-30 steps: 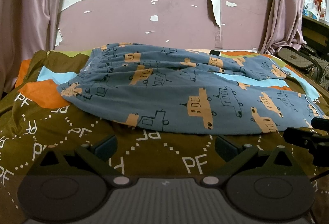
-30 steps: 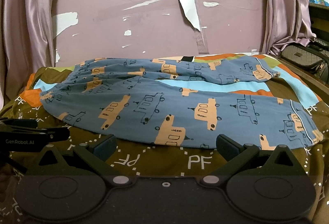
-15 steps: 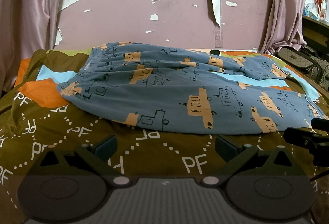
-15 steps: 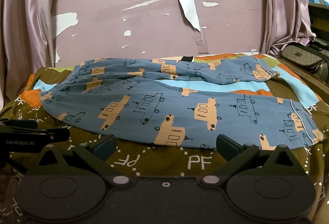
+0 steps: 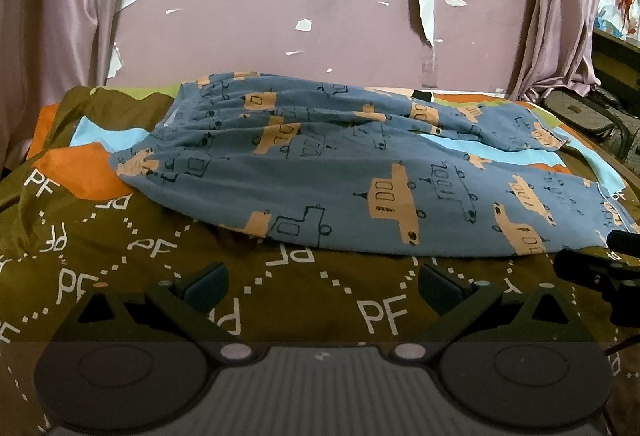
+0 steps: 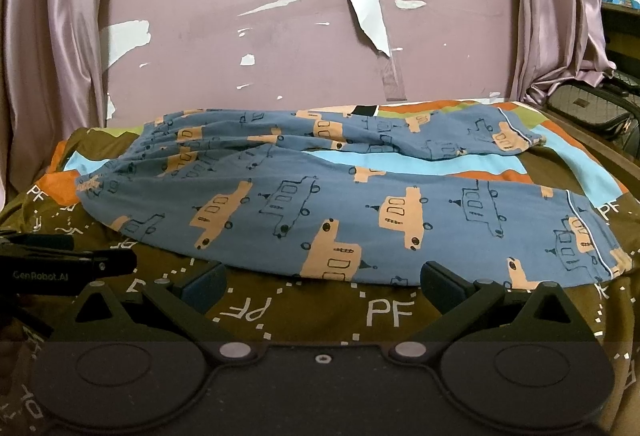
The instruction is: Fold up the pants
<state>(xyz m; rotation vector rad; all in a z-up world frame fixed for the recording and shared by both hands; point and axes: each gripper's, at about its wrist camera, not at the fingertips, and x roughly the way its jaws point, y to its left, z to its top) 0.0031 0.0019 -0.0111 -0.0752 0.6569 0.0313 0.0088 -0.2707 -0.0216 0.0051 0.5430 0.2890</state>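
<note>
Nothing moved; both claws, left (image 5: 322, 282) and right (image 6: 322, 280), gape empty before soft, limp blue car-print cotton pants (image 6: 340, 204); pinch near hem.

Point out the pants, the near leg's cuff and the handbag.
pants (image 5: 320, 172): left wrist view, seat area below the waistband.
near leg's cuff (image 6: 596, 248): right wrist view, hem past the white piping.
handbag (image 6: 588, 108): right wrist view, patterned side panel.

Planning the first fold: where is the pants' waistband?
In both views the waistband is at the pants' left end, on the bedspread near the left curtain.
</note>
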